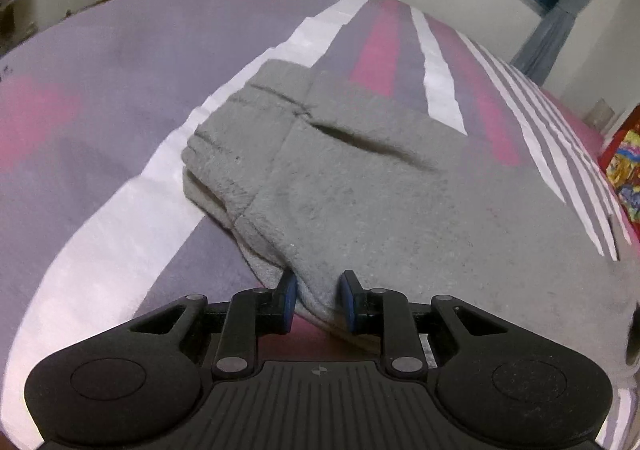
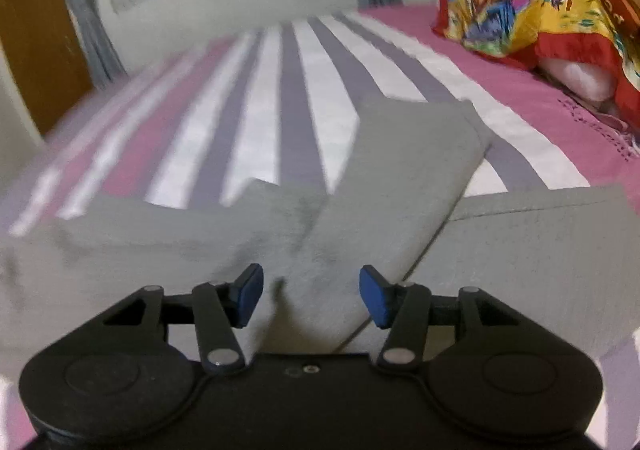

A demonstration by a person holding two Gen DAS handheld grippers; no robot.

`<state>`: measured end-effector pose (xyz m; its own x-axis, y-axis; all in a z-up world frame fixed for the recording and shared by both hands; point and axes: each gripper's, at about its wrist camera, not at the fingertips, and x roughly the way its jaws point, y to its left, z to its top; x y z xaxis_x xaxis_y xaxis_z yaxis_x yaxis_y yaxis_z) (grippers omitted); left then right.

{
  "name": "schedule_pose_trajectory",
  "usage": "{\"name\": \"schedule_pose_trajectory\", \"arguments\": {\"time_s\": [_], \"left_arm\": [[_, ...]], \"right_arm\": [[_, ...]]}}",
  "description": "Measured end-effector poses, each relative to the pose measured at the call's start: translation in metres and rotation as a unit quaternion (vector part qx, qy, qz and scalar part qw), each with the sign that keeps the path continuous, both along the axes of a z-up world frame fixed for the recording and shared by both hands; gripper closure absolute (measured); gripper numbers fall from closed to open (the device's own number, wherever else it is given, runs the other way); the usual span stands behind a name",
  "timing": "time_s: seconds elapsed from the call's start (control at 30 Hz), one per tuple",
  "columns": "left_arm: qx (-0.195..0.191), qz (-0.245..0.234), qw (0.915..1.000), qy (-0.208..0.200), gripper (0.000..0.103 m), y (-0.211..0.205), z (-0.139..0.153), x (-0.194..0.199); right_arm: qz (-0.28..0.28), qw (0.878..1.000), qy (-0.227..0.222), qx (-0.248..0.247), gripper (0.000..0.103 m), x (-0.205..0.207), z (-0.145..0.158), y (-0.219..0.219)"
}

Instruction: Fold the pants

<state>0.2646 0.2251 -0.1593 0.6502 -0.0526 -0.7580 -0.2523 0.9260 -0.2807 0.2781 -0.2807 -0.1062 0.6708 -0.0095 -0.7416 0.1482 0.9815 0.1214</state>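
Closest in, your left gripper (image 1: 318, 300) is pinched onto a fold of the grey pants (image 1: 360, 189), keeping that edge lifted for the fold. The pants are spread across the striped bedsheet (image 1: 120, 209), cuffed end stacked away from you. Over on the right, your right gripper (image 2: 311, 296) has its jaws apart with grey cloth lying between the pads, not squeezed, so it looks like you've dropped that corner in place. A colourful blanket (image 2: 540, 9) sits well clear.

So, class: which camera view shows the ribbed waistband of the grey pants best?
The left wrist view: the waistband lies sharp and unobstructed on the striped bedsheet. The right wrist view shows only blurred grey pants fabric, with no waistband visible.
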Motion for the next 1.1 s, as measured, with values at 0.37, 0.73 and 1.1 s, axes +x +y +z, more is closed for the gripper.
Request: {"name": "schedule_pose_trajectory", "arguments": {"time_s": [0.37,0.73,1.1], "left_arm": [[-0.006,-0.014,0.9999,0.003,0.079,0.004,-0.004,0.0],[-0.007,-0.019,0.9998,0.008,0.079,0.004,-0.005,0.004],[-0.032,-0.02,0.9993,-0.001,0.079,0.015,-0.012,0.003]], "right_arm": [[-0.012,0.999,-0.013,0.046,0.096,-0.098,-0.009,-0.047],[0.082,0.992,-0.028,-0.089,0.06,-0.061,0.007,-0.023],[0.039,0.996,-0.002,-0.081,0.098,-0.1,0.014,-0.075]]}}
